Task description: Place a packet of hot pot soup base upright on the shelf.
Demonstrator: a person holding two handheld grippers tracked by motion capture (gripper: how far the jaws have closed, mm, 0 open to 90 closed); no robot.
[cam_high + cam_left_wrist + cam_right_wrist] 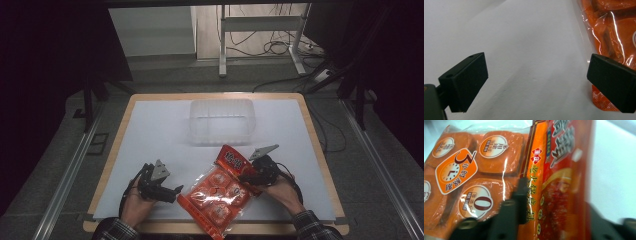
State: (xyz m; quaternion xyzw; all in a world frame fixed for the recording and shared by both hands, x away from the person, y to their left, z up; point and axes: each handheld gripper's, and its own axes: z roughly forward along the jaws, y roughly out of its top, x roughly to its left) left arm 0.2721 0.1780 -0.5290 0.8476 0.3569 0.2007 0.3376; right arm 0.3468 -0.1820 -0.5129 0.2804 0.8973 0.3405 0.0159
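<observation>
Clear tub (220, 121) (seemingly empty); orange packet (218, 192) outside.

White sheet (150, 130) covers the wooden table (305, 107). Beyond the table: grey floor, white desk legs (222, 45), loose cables (275, 47). Metal rails (65, 175) run along both sides.

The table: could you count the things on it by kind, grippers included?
Clear plastic container: 1
Orange snack bag: 1
Grippers: 2, the left gripper and the right gripper
Total: 4
</observation>
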